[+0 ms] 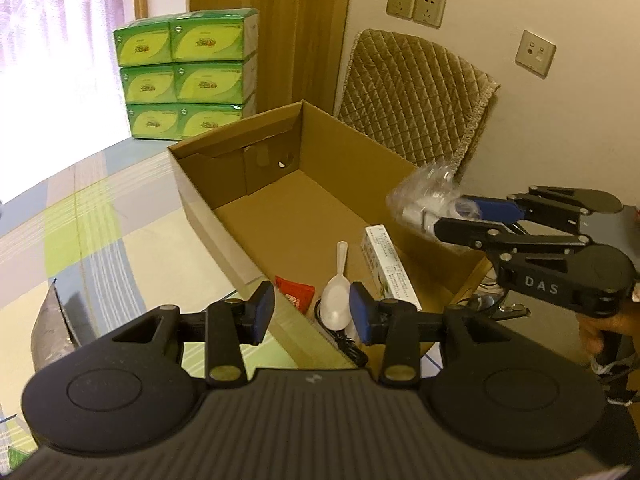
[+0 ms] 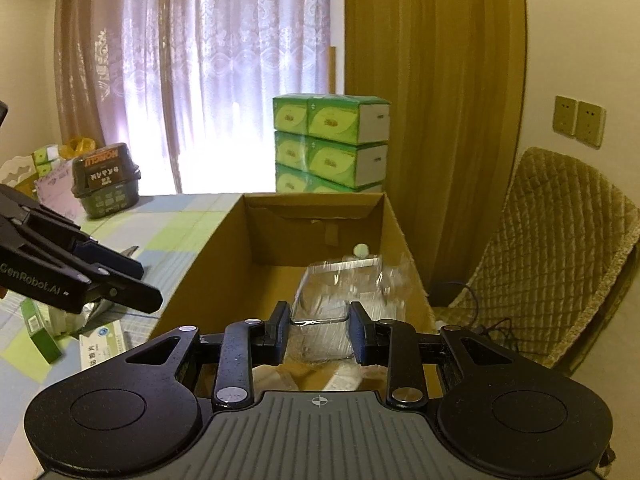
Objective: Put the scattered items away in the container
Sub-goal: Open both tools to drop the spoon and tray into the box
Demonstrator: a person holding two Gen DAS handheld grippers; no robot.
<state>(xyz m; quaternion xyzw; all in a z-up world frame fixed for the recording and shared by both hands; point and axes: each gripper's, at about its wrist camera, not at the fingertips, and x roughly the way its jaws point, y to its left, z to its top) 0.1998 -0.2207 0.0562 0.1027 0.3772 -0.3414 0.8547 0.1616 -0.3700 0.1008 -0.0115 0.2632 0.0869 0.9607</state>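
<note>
An open cardboard box (image 1: 240, 184) (image 2: 200, 264) stands on the table. On its floor lie a white spoon (image 1: 338, 300), a red packet (image 1: 296, 294), a white-and-green carton (image 1: 390, 268) and a black cable (image 1: 348, 344). My left gripper (image 1: 312, 314) (image 2: 149, 285) hovers open and empty over the box's near end. My right gripper (image 2: 319, 326) (image 1: 450, 216) is shut on a clear plastic bag (image 2: 340, 292) (image 1: 424, 196) with white items inside, held above the box's right wall.
On the checked tablecloth left of the box lie a silver foil pouch (image 1: 52, 320) (image 2: 96, 308), a white medicine box (image 2: 104, 344) and a green box (image 2: 40, 332). A dark tub (image 2: 106, 184) and stacked green tissue packs (image 1: 188, 72) stand further back. A padded chair (image 1: 416, 96) sits to the right.
</note>
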